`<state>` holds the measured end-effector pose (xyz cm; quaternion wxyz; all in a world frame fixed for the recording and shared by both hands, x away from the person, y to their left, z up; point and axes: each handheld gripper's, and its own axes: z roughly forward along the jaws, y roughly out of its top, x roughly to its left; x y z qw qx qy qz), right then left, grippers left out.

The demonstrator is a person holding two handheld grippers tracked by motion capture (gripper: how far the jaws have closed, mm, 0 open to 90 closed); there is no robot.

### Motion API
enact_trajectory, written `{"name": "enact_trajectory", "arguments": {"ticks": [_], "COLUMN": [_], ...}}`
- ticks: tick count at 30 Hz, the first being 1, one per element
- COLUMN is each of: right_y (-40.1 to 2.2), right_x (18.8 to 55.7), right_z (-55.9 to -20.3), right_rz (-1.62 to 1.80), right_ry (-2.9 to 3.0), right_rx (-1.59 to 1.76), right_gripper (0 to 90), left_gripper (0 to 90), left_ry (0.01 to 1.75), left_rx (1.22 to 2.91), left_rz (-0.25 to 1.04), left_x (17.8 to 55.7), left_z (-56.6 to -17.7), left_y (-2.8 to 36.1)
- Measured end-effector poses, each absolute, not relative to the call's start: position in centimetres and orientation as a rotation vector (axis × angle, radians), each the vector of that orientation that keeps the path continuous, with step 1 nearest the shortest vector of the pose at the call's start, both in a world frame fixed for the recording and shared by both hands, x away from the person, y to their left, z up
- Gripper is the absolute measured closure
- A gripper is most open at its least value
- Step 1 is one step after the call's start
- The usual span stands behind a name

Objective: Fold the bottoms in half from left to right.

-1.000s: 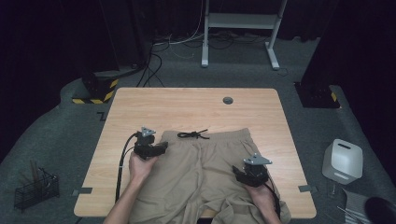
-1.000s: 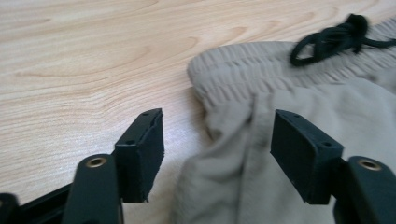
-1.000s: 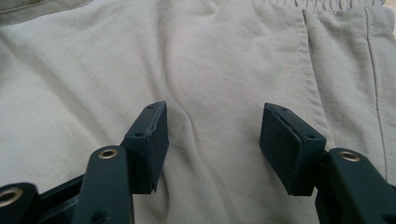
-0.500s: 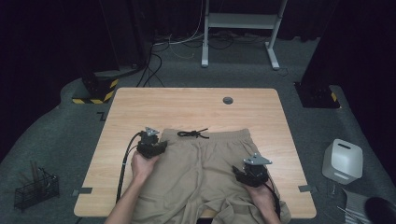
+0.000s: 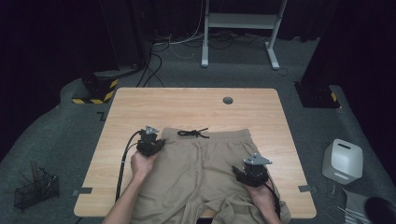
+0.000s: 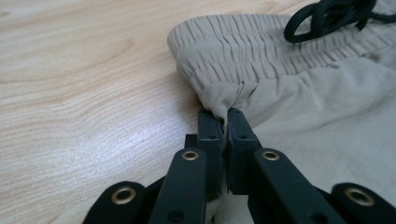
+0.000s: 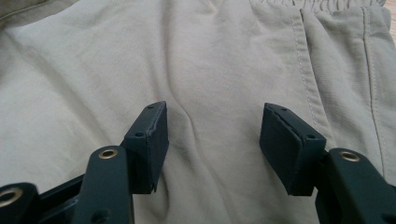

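Observation:
Beige shorts (image 5: 205,163) lie flat on the wooden table (image 5: 187,107), waistband toward the far side, with a black drawstring (image 5: 192,133) knotted at its middle. My left gripper (image 5: 152,143) sits at the waistband's left corner; its jaws have just been closing and are now shut on a fold of the shorts' fabric (image 6: 219,100) just below the elastic. My right gripper (image 5: 251,173) rests over the right leg of the shorts (image 7: 205,70), open, with flat fabric between and beneath its fingers (image 7: 152,135).
A round grommet hole (image 5: 228,100) sits near the table's far edge. A white device (image 5: 343,160) stands on the floor at the right, a wire basket (image 5: 35,189) at the left. Cables and a metal frame (image 5: 243,28) lie beyond the table.
The left gripper has shifted slightly toward the waistband's corner and closed on the fabric. The right gripper has stayed where it was.

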<state>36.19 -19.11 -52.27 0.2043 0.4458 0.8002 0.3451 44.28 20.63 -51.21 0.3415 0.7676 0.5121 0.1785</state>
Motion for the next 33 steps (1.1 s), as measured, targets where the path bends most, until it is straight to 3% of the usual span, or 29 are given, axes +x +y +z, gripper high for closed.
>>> {"name": "enact_trajectory", "arguments": {"ticks": [33], "right_y": [-18.5], "right_x": [36.8], "right_z": [-51.9], "right_rz": [0.976], "right_ry": [2.270], "right_rx": [1.227], "right_gripper": [40.7], "left_gripper": [87.9], "left_ry": [1.207], "left_rx": [1.905], "left_rz": [0.413], "left_x": [43.1], "left_z": [-46.8], "left_y": [19.8]}}
